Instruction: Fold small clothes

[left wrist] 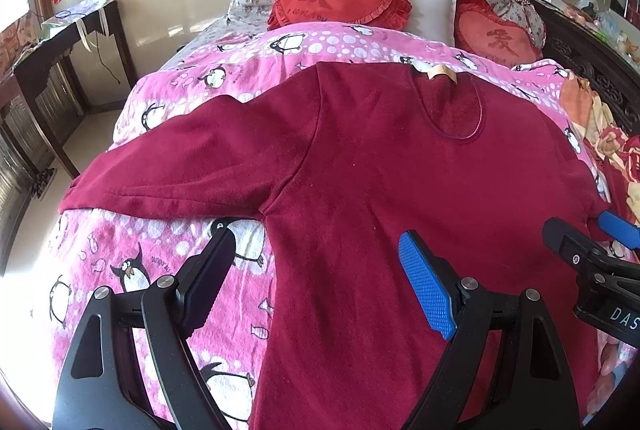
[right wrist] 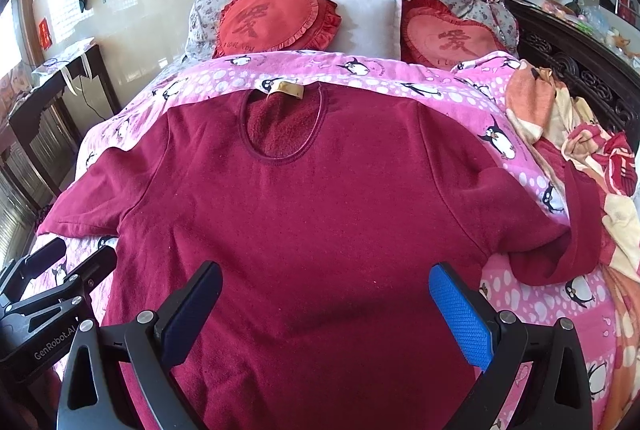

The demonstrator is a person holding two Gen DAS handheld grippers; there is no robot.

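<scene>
A dark red long-sleeved top [left wrist: 384, 189] lies spread flat, front up, on a pink penguin-print quilt [left wrist: 132, 258], neck opening toward the pillows. Its left sleeve [left wrist: 168, 169] stretches out sideways; in the right wrist view the top [right wrist: 304, 213] fills the middle and its right sleeve [right wrist: 568, 242] bends down at the bed's right side. My left gripper [left wrist: 316, 270] is open and empty above the top's left side near the armpit. My right gripper [right wrist: 326, 306] is open and empty above the lower body of the top; it also shows in the left wrist view [left wrist: 592, 234].
Two red heart cushions [right wrist: 276, 21] and a white pillow [right wrist: 368, 21] lie at the head of the bed. A crumpled orange and red floral blanket [right wrist: 580, 149] lies on the right. A dark carved headboard [right wrist: 580, 77] runs along the right; a dark side table [left wrist: 60, 69] stands left.
</scene>
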